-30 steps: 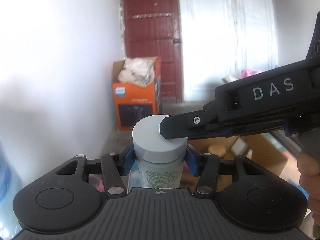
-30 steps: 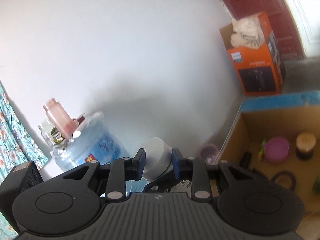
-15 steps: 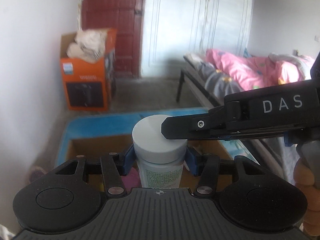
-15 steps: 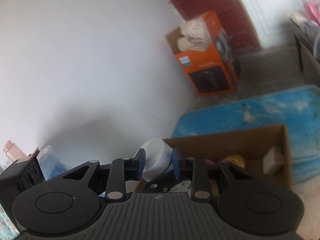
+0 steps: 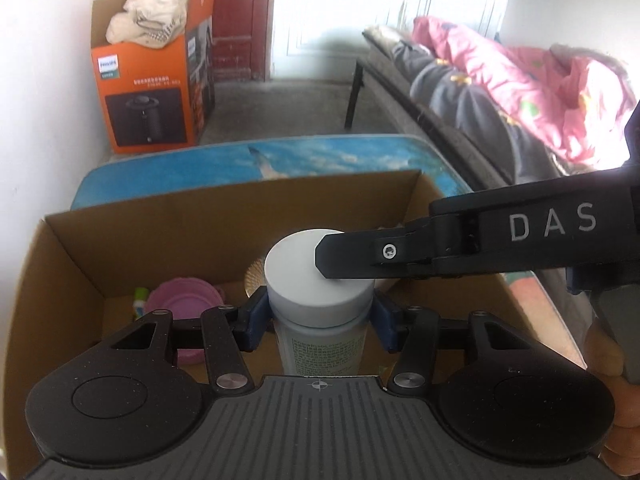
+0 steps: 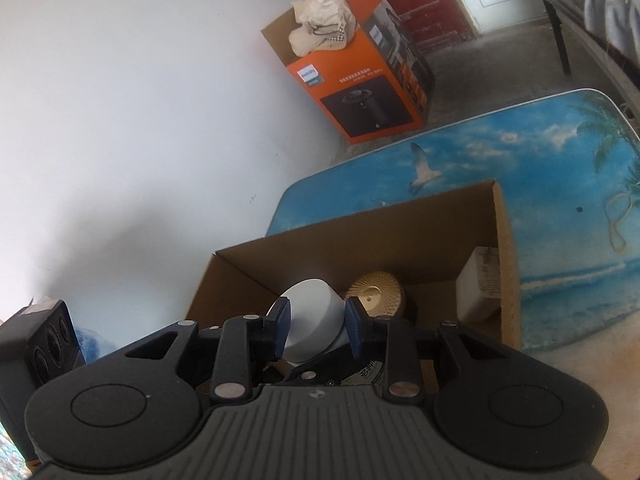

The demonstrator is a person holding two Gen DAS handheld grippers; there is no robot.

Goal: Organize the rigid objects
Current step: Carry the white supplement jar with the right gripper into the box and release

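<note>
My left gripper (image 5: 318,320) is shut on a white bottle (image 5: 324,344) with a grey-white round cap (image 5: 296,276), held upright over an open cardboard box (image 5: 224,208). My right gripper (image 6: 316,330) is shut on that same cap (image 6: 314,332) from the side; its black finger (image 5: 360,256) lies across the cap in the left wrist view. Inside the box lie a pink lid (image 5: 180,304), a gold ribbed jar (image 6: 376,294) and a white adapter (image 6: 480,290).
The box stands on a blue beach-print table (image 6: 520,152). An orange Philips box (image 5: 148,80) stands on the floor by the white wall. A bed with pink bedding (image 5: 520,68) is at the right. A red door (image 5: 240,20) is behind.
Both grippers have swung with the bottle from facing the wall and door to above the cardboard box. Both grips stay the same.
</note>
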